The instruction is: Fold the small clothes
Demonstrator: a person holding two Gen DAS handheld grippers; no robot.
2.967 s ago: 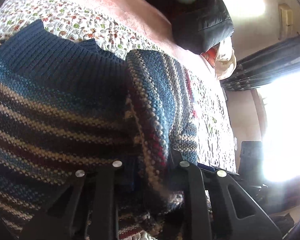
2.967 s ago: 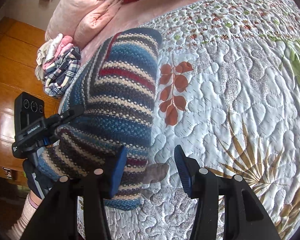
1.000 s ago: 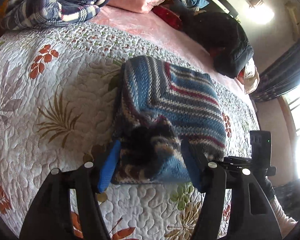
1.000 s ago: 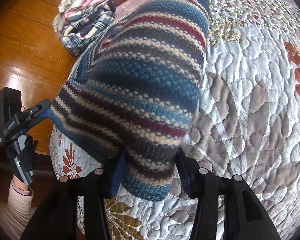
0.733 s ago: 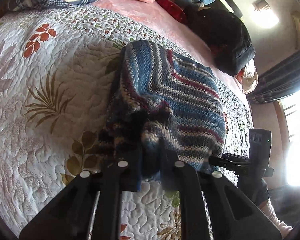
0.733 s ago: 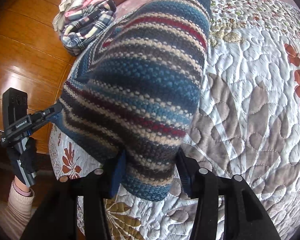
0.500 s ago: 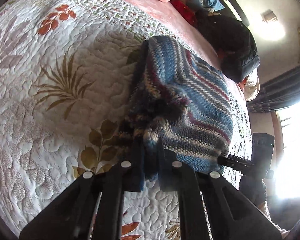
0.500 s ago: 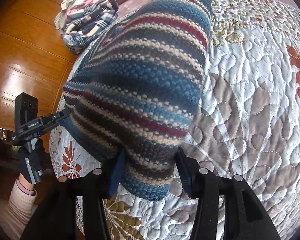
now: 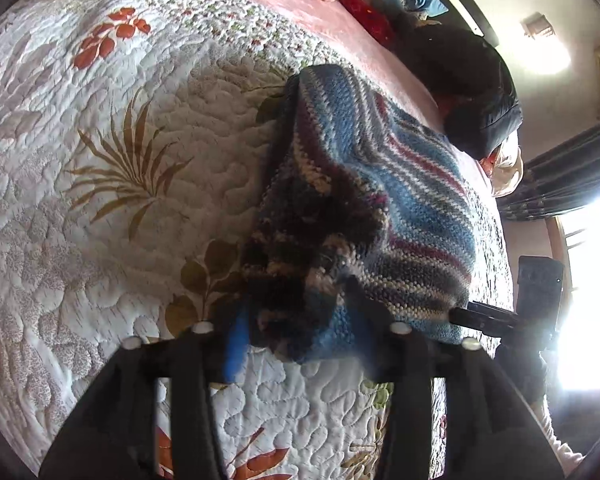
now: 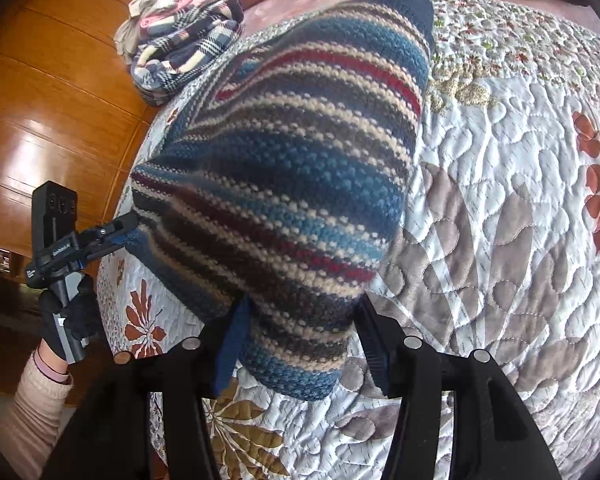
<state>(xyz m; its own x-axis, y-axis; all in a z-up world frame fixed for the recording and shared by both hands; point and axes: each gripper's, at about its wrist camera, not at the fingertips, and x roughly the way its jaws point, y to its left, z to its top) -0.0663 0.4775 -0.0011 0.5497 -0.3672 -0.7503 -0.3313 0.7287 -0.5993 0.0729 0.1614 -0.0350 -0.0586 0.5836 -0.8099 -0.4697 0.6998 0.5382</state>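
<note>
A striped knit sweater point(image 9: 412, 184) in blue, cream and dark red lies folded on the quilted bedspread point(image 9: 100, 168). My left gripper point(image 9: 298, 340) is open, its fingers either side of the sweater's bunched near corner. In the right wrist view the same sweater point(image 10: 300, 152) fills the middle, and my right gripper point(image 10: 300, 336) stands open with the sweater's near end between its fingers. Each tool shows in the other's view: the right gripper point(image 9: 480, 318) at the sweater's right edge, the left gripper point(image 10: 112, 232) at its left edge, held by a gloved hand point(image 10: 72, 320).
A pile of folded plaid and pink clothes point(image 10: 184, 44) sits at the bed's far corner. A black padded jacket point(image 9: 476, 92) and pink bedding point(image 9: 340, 12) lie at the far side. Wood panelling point(image 10: 40, 100) lies beyond the bed's left edge.
The left gripper shut on the sweater's near corner, tugged it slightly, and has now opened again. The right gripper has stayed open around its end.
</note>
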